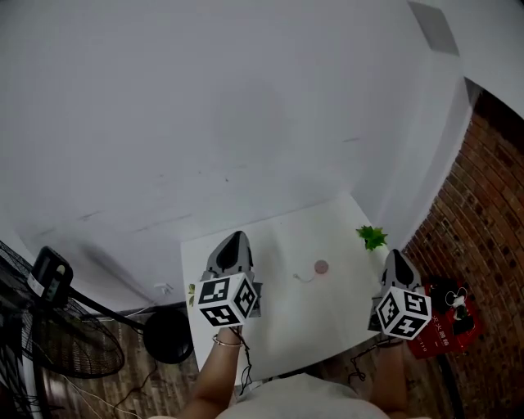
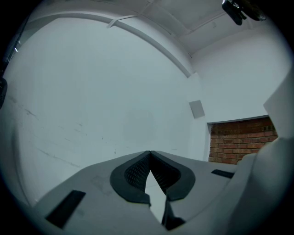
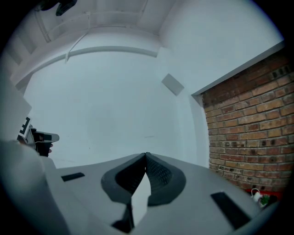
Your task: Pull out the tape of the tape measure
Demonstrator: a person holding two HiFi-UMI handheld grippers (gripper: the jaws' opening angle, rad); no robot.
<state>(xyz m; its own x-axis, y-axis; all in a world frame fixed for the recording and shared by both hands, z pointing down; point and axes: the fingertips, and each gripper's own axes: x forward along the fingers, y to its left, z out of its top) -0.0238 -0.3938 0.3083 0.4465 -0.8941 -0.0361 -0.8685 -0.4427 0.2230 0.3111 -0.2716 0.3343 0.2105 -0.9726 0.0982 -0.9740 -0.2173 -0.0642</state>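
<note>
The small round pink item [image 1: 320,267] on the white table [image 1: 274,331] is too small to identify; it is probably the tape measure. Its short tail [image 1: 304,279] cannot be read as tape. The left edge cuts off the fan [image 1: 57,348]. The right gripper [image 1: 397,255] covers part of the red item [image 1: 449,326]. In the left gripper view, the top edge cuts off a dark fixture [image 2: 239,10].

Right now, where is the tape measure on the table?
In the head view, the small round pink tape measure lies on the white table, right of its middle, just below and left of the green plant near the far right corner.
</note>
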